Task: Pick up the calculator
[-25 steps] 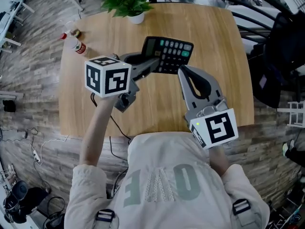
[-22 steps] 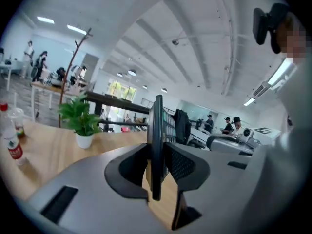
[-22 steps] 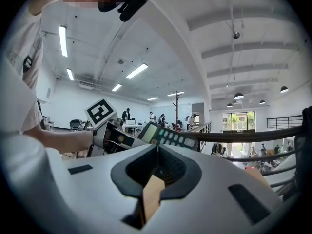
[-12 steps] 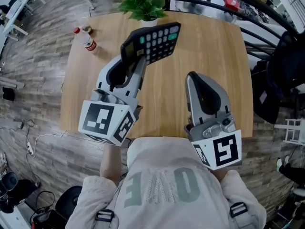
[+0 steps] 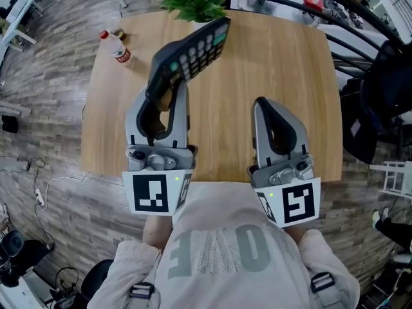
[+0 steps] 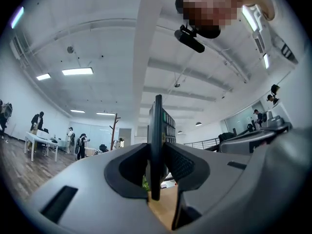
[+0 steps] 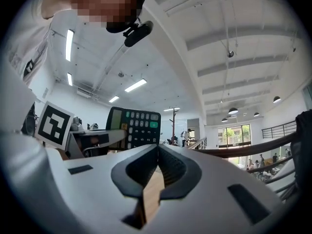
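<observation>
Wooden table [image 5: 277,69] with bottle [image 5: 116,46], plant [image 5: 193,2]

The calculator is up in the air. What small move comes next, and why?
Probably just hold it steady: the left gripper clamps the calculator by one end, clear of the table, so the pick-up looks done; any swing might loosen it.

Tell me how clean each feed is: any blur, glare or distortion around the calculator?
Head view: evenly lit and sharp, the calculator clear, table edges slightly bowed by the lens. Left gripper view: heavy fisheye, dark corners, calculator seen edge-on, bright ceiling lights without washout. Right gripper view: same fisheye, close foreground slightly soft, calculator crisp.
</observation>
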`<move>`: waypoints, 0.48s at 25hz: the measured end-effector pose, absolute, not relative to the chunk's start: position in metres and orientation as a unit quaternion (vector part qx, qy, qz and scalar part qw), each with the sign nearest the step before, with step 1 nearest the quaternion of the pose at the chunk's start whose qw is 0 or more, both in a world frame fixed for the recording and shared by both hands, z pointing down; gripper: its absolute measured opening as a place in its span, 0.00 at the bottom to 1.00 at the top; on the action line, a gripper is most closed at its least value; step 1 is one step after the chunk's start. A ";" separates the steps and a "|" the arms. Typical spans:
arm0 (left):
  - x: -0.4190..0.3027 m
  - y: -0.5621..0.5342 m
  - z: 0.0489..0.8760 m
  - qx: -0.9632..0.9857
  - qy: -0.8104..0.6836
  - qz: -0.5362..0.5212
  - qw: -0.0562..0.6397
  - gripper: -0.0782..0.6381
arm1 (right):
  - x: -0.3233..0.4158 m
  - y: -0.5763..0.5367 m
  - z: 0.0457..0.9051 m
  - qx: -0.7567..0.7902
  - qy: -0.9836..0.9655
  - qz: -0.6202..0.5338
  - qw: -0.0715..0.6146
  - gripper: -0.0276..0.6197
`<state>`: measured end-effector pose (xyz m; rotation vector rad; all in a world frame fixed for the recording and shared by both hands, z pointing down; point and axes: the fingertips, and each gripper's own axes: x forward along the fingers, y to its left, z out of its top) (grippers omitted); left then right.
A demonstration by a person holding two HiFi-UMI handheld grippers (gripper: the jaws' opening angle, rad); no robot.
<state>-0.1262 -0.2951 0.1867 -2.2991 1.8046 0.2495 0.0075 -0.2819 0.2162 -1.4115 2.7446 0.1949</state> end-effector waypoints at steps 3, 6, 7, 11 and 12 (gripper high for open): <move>-0.126 -0.291 0.177 -0.777 0.610 0.097 0.119 0.27 | 0.008 -0.285 0.217 -0.466 0.883 0.062 0.020 0.07; -0.131 -0.287 0.175 -0.772 0.615 0.096 0.124 0.27 | 0.007 -0.284 0.217 -0.469 0.881 0.060 0.023 0.07; -0.132 -0.286 0.173 -0.772 0.614 0.102 0.126 0.27 | 0.007 -0.283 0.217 -0.470 0.880 0.061 0.023 0.07; -0.133 -0.285 0.168 -0.771 0.613 0.104 0.135 0.27 | 0.007 -0.284 0.218 -0.475 0.877 0.061 0.020 0.07; -0.132 -0.285 0.167 -0.772 0.613 0.105 0.135 0.27 | 0.008 -0.285 0.218 -0.477 0.877 0.061 0.019 0.07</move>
